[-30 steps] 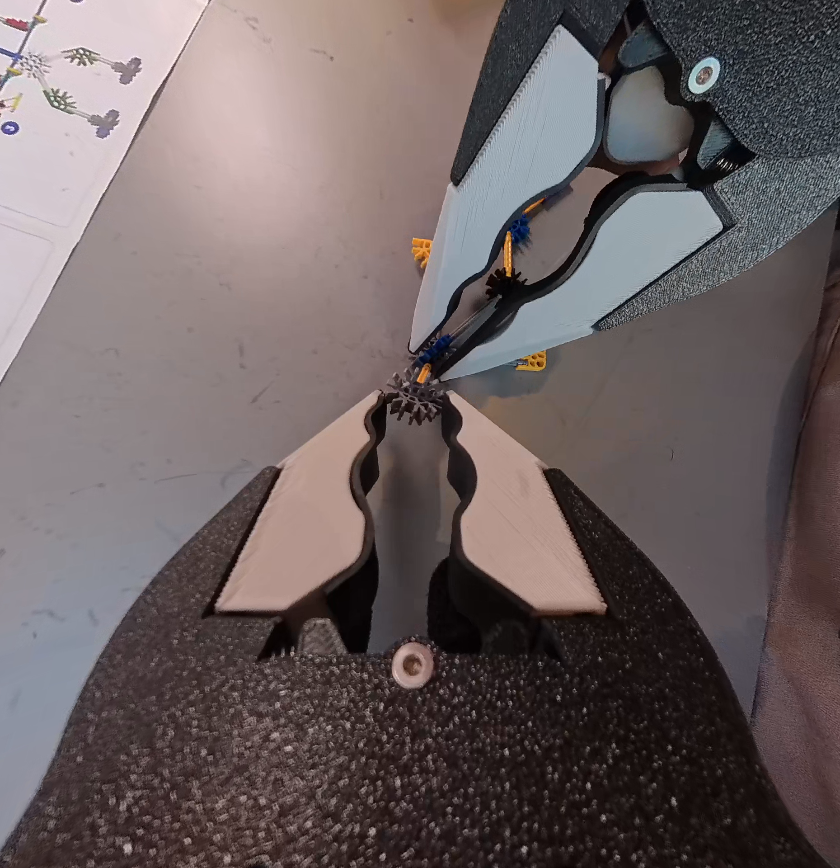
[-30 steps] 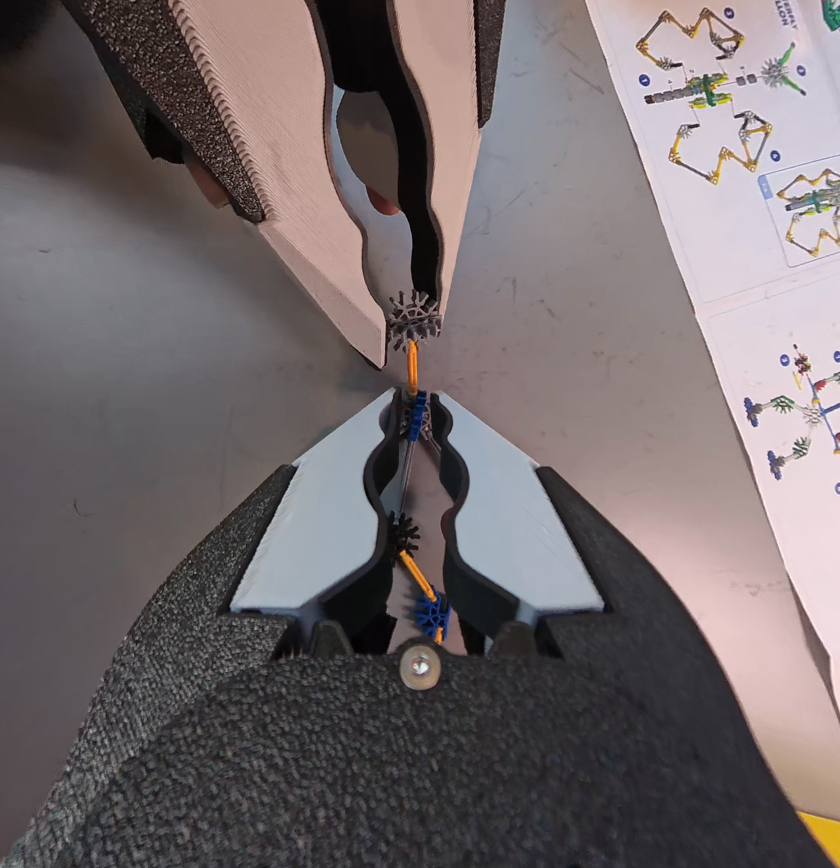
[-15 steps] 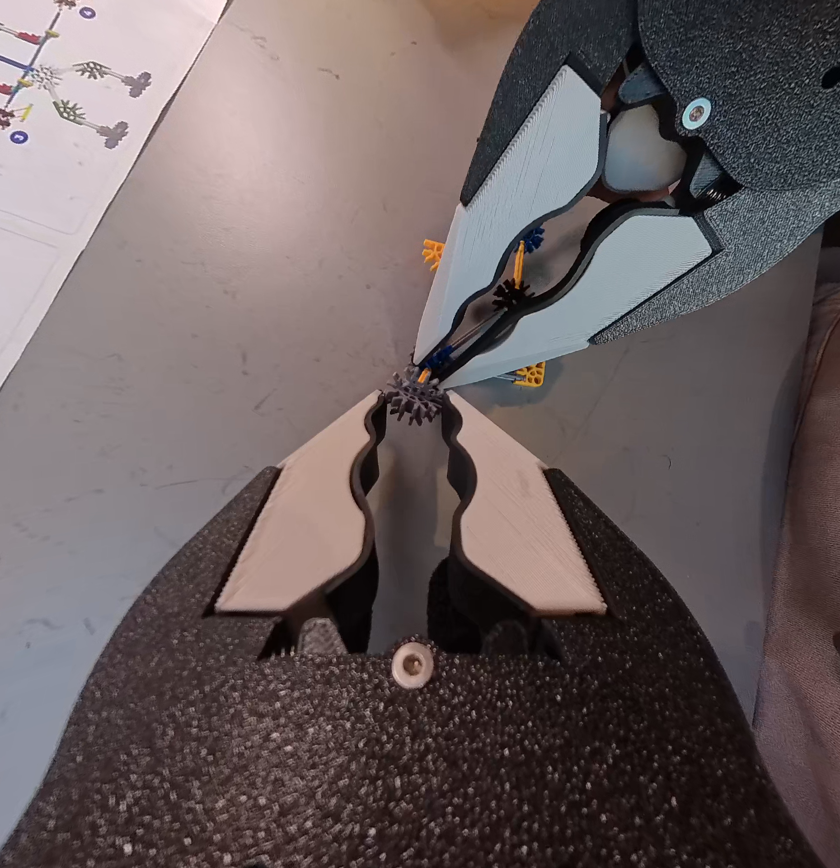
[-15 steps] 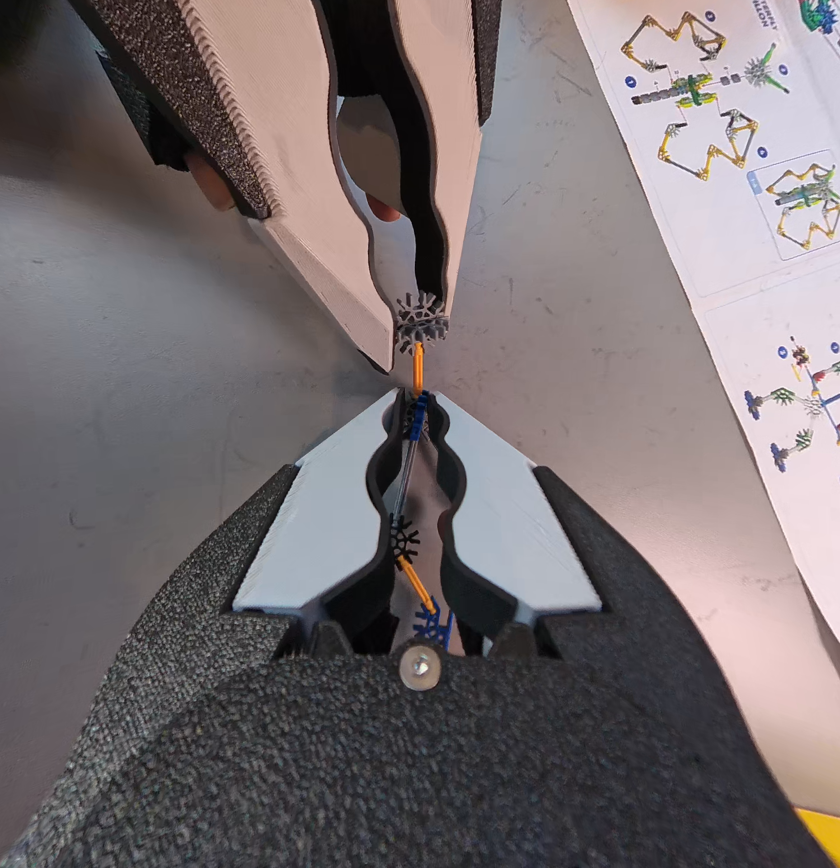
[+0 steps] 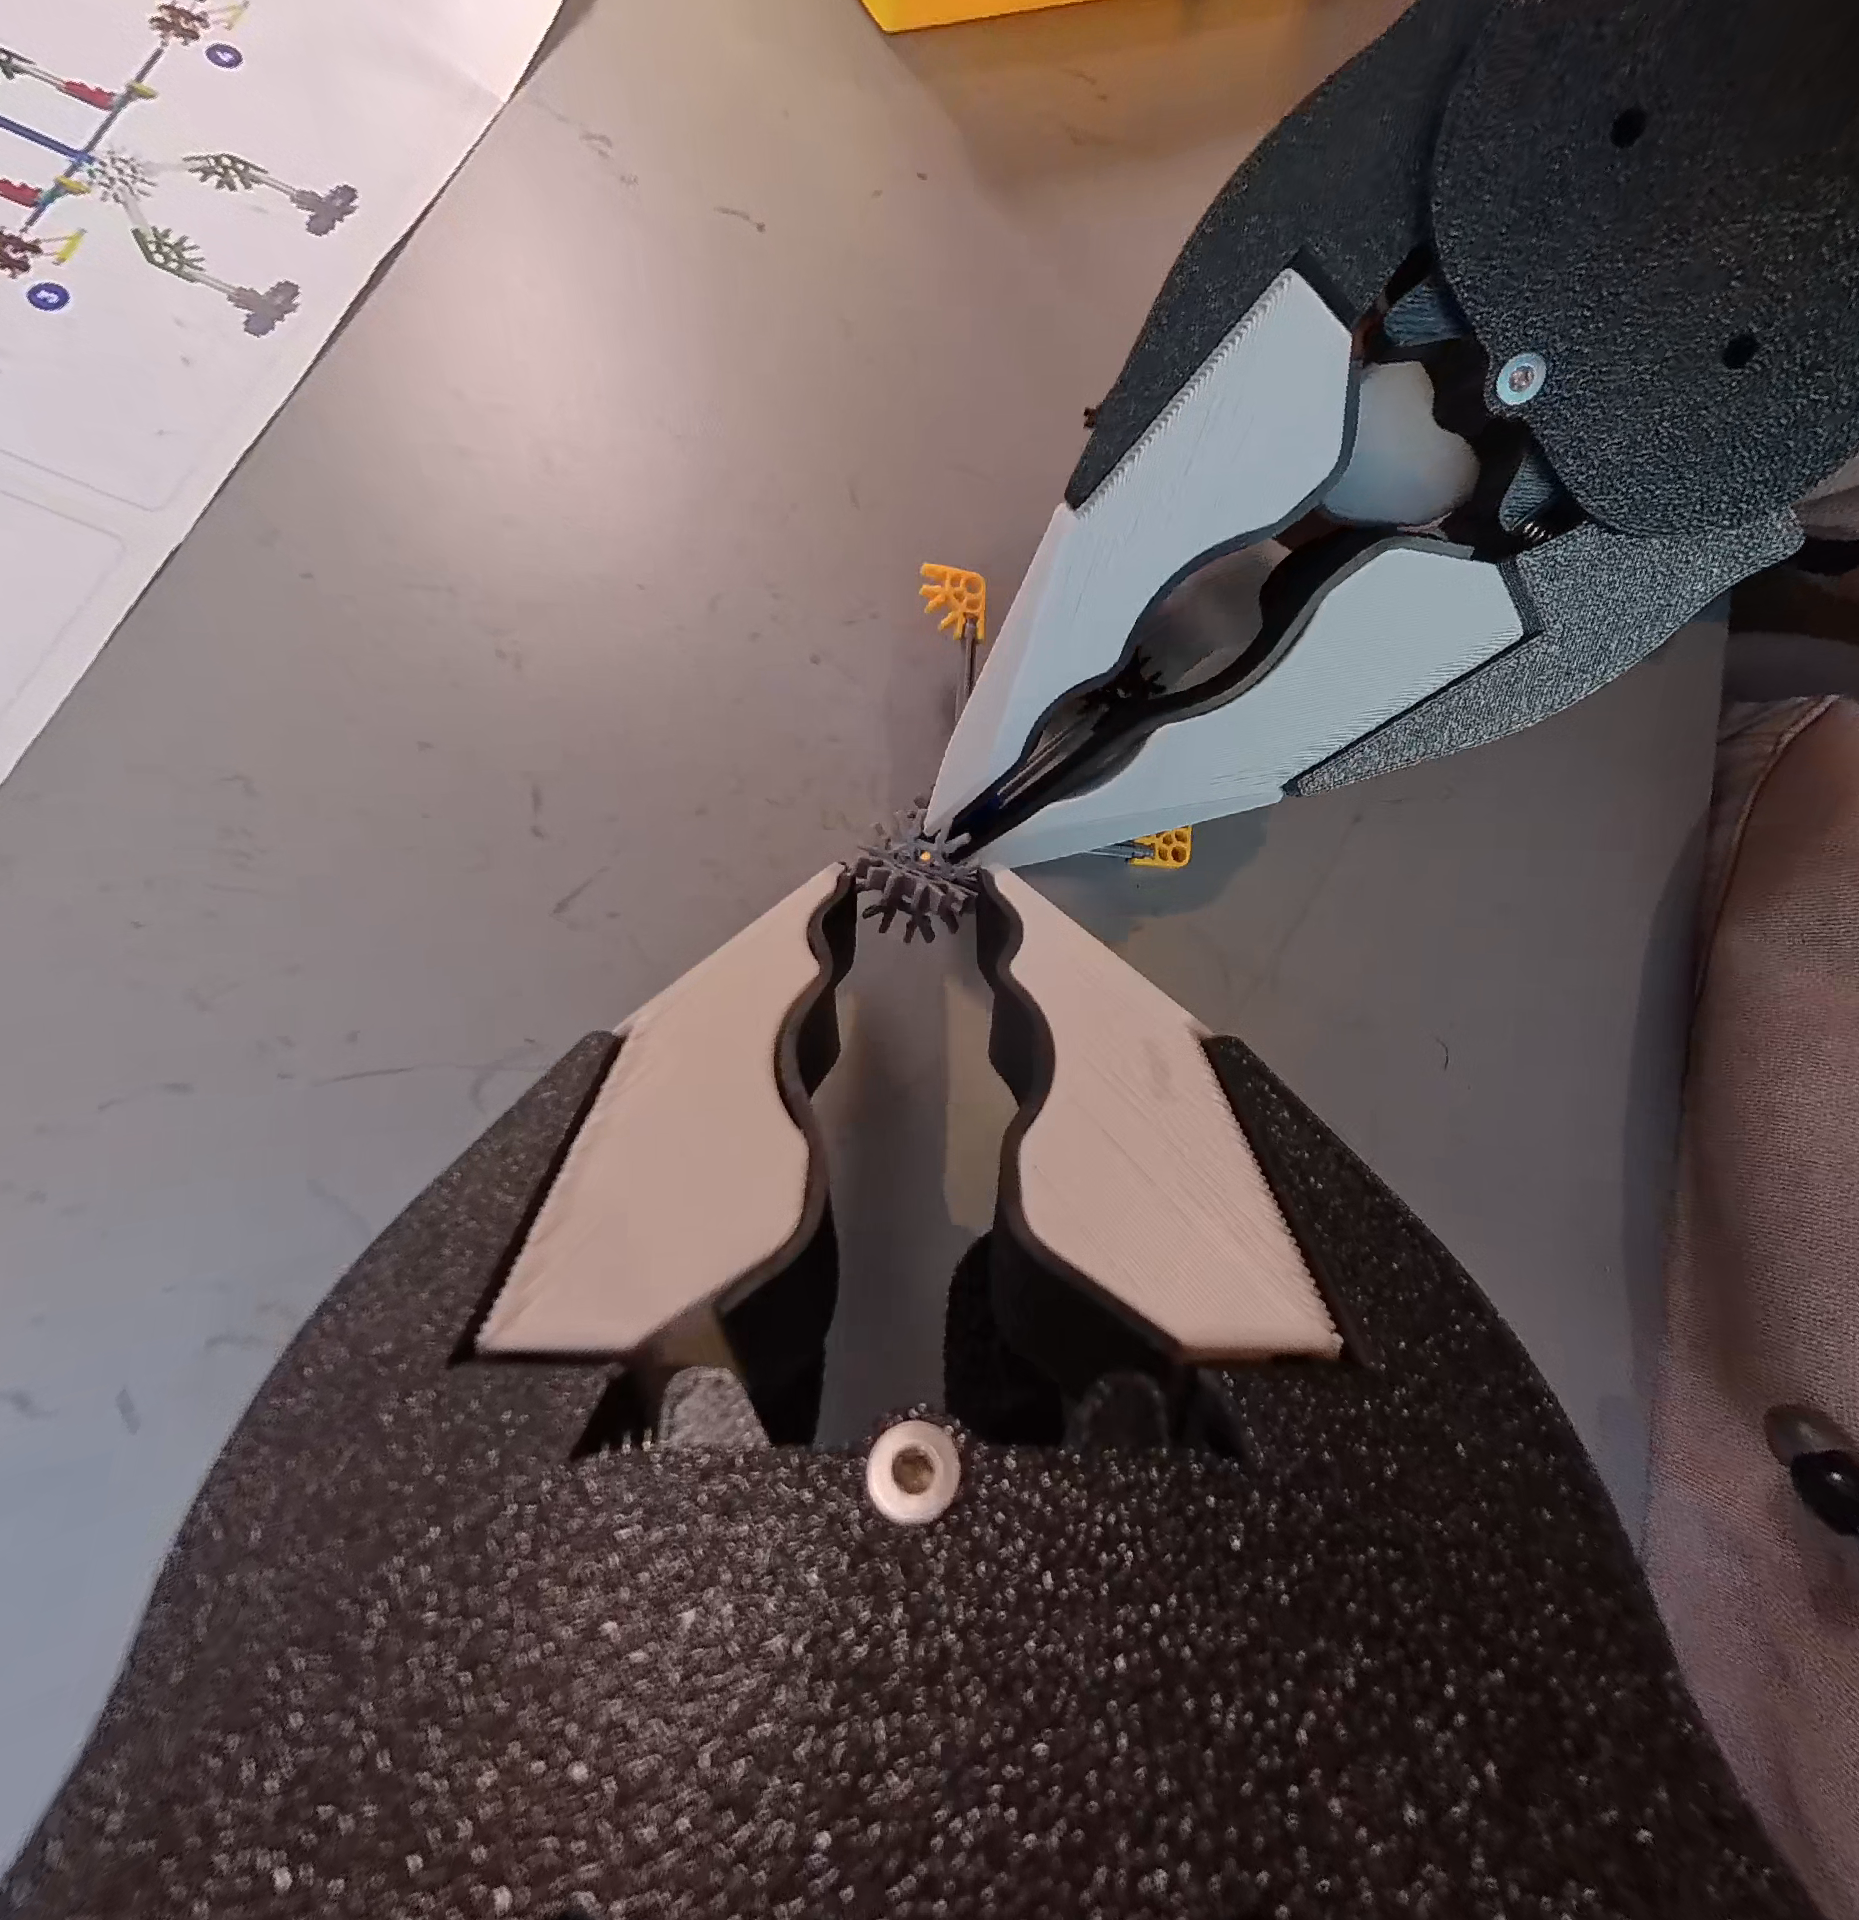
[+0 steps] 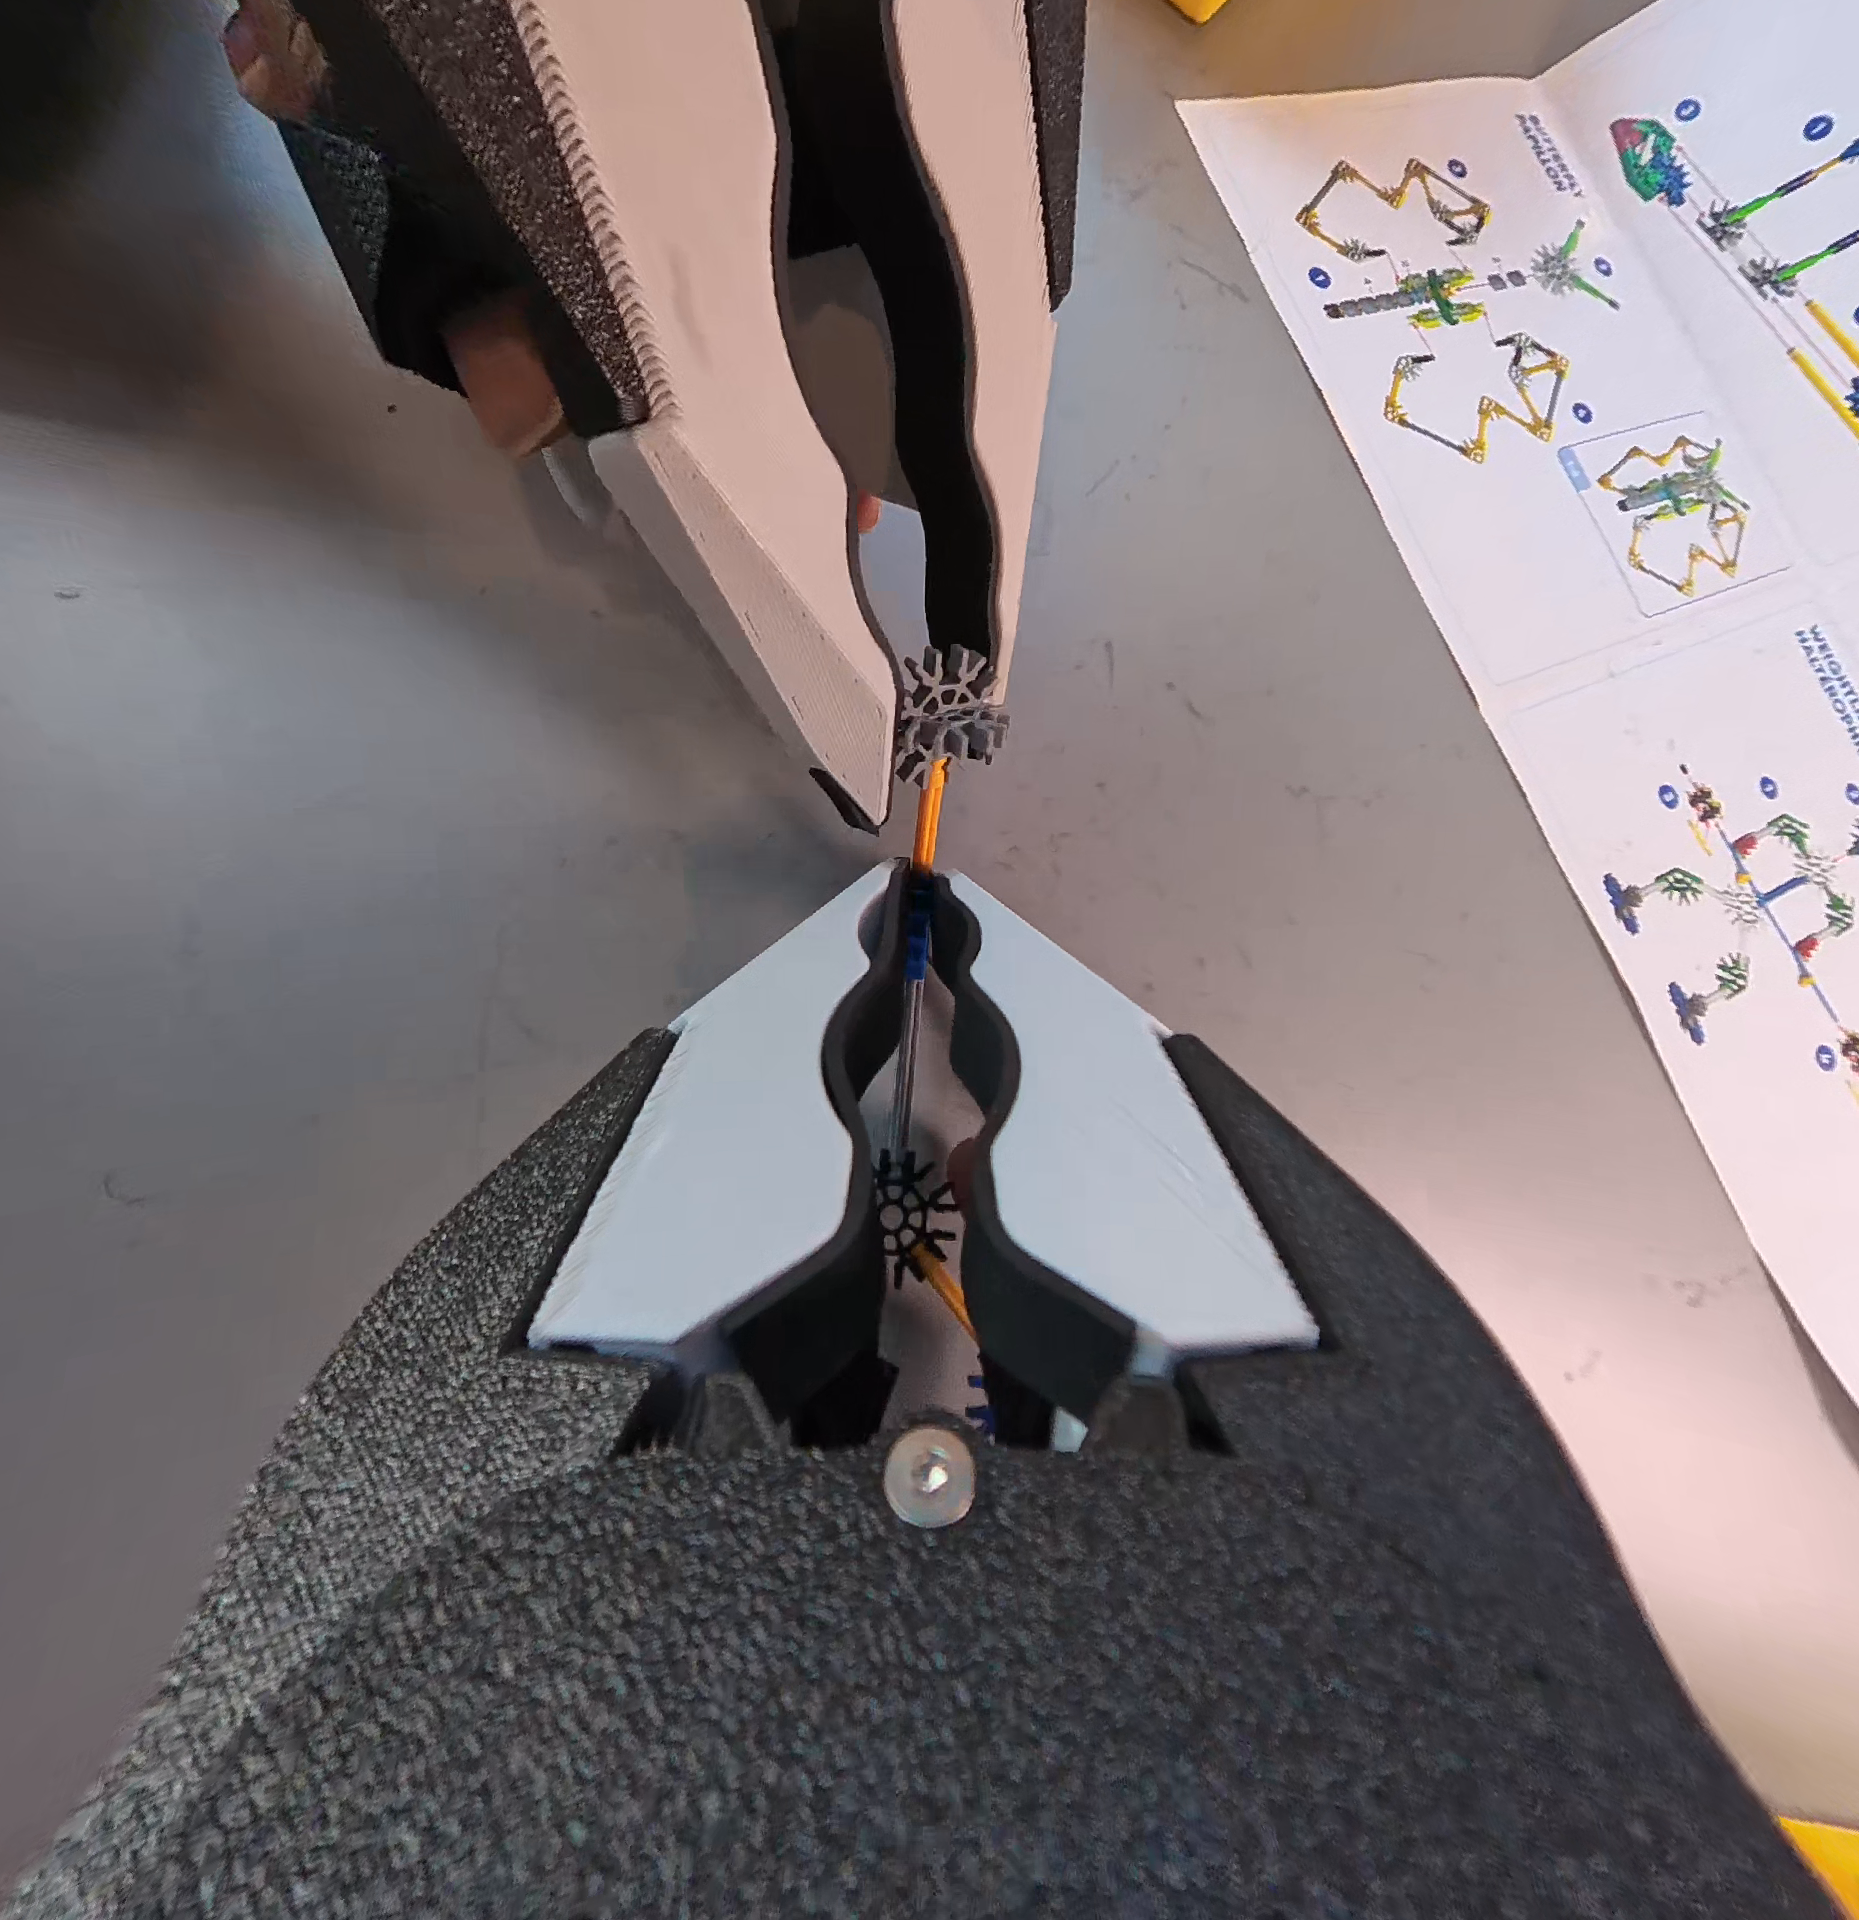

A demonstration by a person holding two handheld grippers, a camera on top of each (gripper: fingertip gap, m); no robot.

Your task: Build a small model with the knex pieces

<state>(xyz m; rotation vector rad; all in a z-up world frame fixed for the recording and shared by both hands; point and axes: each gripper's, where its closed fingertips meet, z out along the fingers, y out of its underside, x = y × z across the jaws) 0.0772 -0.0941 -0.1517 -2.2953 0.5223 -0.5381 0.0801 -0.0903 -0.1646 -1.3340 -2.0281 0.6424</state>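
Grey snowflake connector (image 6: 950, 715) sits pinched at the left gripper (image 5: 912, 902) tips; the right gripper (image 6: 920, 883) clamps a toy rod chain (image 6: 912, 1039), whose orange rod (image 6: 929, 816) apparently enters 1 slot, aligned for joining.

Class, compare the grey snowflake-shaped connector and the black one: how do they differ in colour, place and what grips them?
The grey snowflake connector is pale grey; the black snowflake connector is black. The grey one is pinched at the tips of the left gripper; the black one sits deep between the fingers of the right gripper, which clamps the rod assembly. Both have spoked rims and join orange rods.
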